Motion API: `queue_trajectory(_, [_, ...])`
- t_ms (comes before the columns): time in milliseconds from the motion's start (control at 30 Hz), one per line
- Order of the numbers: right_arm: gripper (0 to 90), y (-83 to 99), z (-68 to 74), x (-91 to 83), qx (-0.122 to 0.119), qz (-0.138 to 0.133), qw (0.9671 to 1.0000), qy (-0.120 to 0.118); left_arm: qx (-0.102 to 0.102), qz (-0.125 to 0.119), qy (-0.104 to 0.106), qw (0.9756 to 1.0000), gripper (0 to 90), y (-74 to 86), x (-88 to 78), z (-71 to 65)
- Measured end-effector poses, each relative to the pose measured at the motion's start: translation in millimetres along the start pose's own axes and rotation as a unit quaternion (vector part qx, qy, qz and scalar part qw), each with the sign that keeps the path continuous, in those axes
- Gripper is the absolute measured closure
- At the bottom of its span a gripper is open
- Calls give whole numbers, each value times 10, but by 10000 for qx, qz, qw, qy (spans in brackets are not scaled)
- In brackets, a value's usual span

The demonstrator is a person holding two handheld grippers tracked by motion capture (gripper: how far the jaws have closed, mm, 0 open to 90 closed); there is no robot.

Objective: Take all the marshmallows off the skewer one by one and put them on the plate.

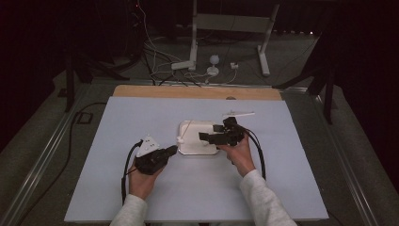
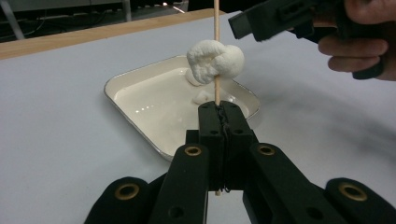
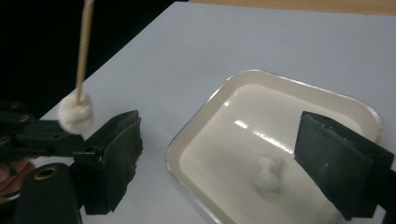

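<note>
White table (image 1: 117, 188) spread wide, giving room for both hands. Cream tray (image 1: 209, 149) set mid-table, shallow and rimmed, likely to keep loose marshmallows from rolling off. Left gripper (image 2: 217, 112) just left of tray, jaws pressed together on skewer (image 2: 215, 28), held upright so the point stays free for loading. Right gripper (image 3: 215, 154) above tray's right side, jaws spread with nothing between, poised over tray, probably to pick next piece. One marshmallow (image 2: 215, 60) already threaded low on skewer, just above left jaws, leaving room above. Another marshmallow (image 3: 268, 175) lying in tray, between the spread right jaws, apart from both pads.
</note>
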State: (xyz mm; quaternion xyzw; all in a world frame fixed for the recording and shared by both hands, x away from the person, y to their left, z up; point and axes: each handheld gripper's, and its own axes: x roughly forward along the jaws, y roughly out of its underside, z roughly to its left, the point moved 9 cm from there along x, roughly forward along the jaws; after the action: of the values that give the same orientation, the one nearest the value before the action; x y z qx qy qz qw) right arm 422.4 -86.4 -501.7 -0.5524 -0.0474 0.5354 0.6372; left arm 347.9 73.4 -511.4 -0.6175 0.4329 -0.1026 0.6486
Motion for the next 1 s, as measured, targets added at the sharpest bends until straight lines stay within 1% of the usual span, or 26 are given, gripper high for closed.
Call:
queue_trajectory(133, [146,25,67,20,-41,45,10000,-77,-18,-12,-7,10000,900,-3,3,2])
queue_trajectory(233, [147,33,119,25,-2,42,9998,-187,-28,-22,-14,10000,900,-7,4,2])
queue_trajectory(333, [153,36,183,33,-54,48,9996,-274,-40,-32,-25,10000,900,-10,11,0])
queue_trajectory(367, [160,35,211,37,-52,46,9994,-350,-46,-31,-23,10000,900,-10,14,-2])
queue_trajectory(433, [189,36,272,46,-26,43,9987,-514,-46,-35,-18,10000,900,-11,21,-9])
queue_trajectory(533, [230,42,355,72,-77,54,9980,-632,-57,-47,-2,10000,900,-16,31,-24])
queue_trajectory(667, [291,50,466,101,-58,42,9965,-833,-40,-64,39,10000,900,-22,39,-43])
queue_trajectory(767, [357,48,542,120,-73,33,9948,-1020,-41,-62,54,10000,900,-23,47,-52])
queue_trajectory(867, [432,59,597,151,-126,77,9936,-1117,-17,-90,104,9999,900,-29,56,-74])
queue_trajectory(933, [468,65,618,179,-82,96,9929,-1186,15,-106,143,9998,900,-35,60,-93])
queue_trajectory(1000, [514,68,638,204,45,105,9912,-1316,32,-95,153,9998,900,-35,68,-104])
